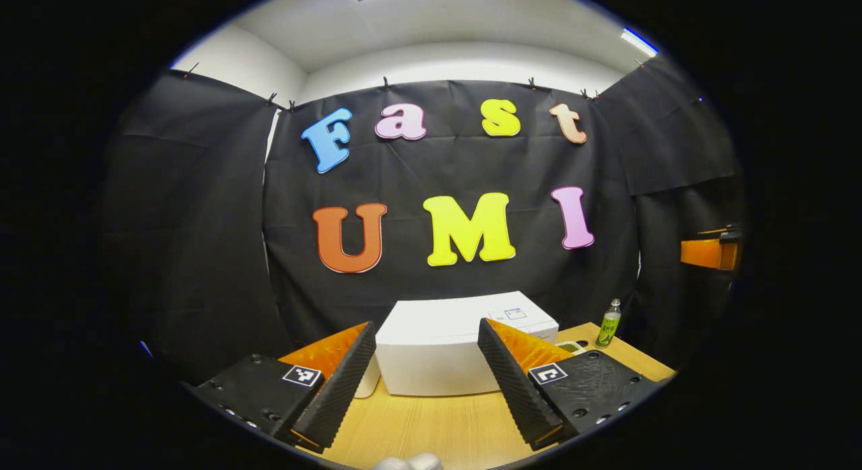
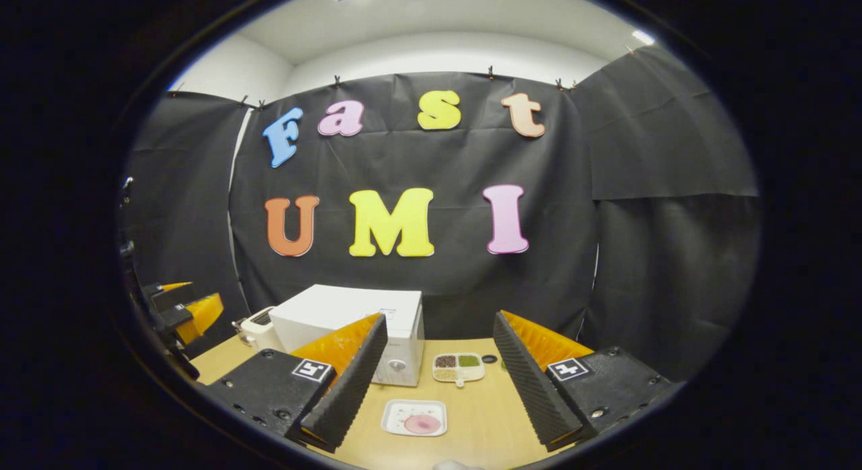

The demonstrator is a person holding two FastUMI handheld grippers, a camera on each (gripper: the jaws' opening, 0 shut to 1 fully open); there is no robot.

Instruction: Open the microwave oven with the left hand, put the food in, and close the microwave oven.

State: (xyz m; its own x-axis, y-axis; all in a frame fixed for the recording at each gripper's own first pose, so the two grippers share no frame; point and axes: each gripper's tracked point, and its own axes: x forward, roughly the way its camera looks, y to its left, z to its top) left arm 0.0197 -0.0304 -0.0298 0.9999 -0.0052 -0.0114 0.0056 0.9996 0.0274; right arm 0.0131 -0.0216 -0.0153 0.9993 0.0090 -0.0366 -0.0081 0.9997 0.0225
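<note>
The white microwave (image 1: 431,352) stands on the wooden table (image 1: 431,426) straight ahead of my left gripper (image 1: 425,327), which is open with nothing between its fingers. In the right gripper view the microwave (image 2: 337,312) sits at the left with its door shut. A white square plate holding a pink piece of food (image 2: 415,417) lies on the table in front of it. My right gripper (image 2: 439,318) is open and empty, above and behind the plate. The left gripper (image 2: 185,312) shows at the far left, and the right gripper (image 1: 710,252) at the far right edge.
A white divided dish (image 2: 459,367) with dark, green and pale fillings lies right of the microwave. A white toaster (image 2: 258,330) stands on its other side. A green bottle (image 1: 609,323) stands at the table's back corner. Black cloth walls close in the booth.
</note>
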